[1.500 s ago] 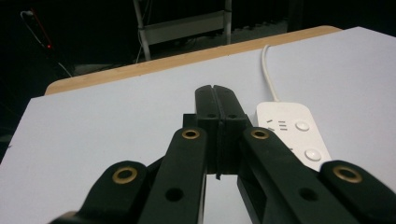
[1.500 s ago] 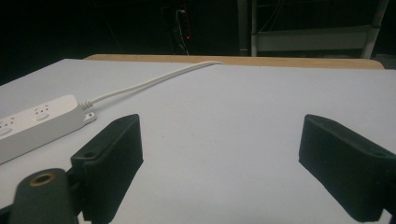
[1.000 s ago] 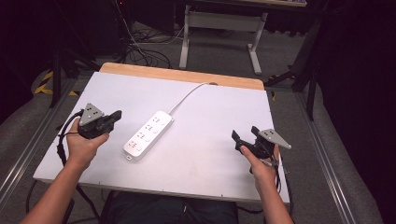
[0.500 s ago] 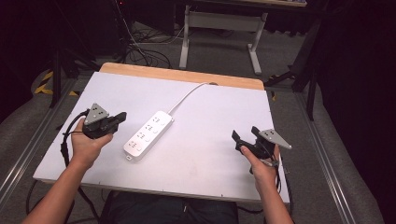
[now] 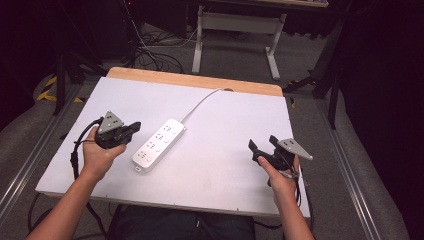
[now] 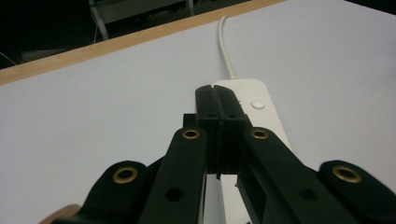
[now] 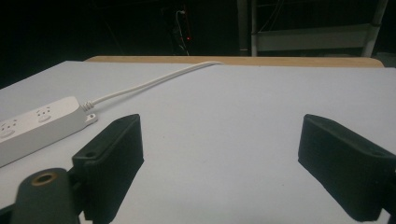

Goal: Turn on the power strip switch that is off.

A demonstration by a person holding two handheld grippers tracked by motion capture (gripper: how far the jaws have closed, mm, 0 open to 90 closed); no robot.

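A white power strip (image 5: 160, 144) lies at an angle in the middle of the white table top (image 5: 225, 175), its cord (image 5: 200, 102) running off over the far edge. My left gripper (image 5: 134, 127) hovers just left of the strip, pointing at it. In the left gripper view the left gripper (image 6: 216, 93) has its jaws pressed together with nothing between them, and the strip (image 6: 261, 107) lies right behind the tips. My right gripper (image 5: 262, 146) is held near the table's right front. In the right gripper view it (image 7: 219, 140) stands wide open and empty, with the strip (image 7: 37, 123) off to its left.
A wooden edge (image 5: 195, 80) borders the far side of the table. Beyond it stand a metal-legged bench (image 5: 235, 30) and loose cables (image 5: 150, 55) on the floor. Metal rails (image 5: 30, 165) run along both sides of the table.
My left gripper has edged slightly right, closer to the power strip. The right gripper has stayed put.
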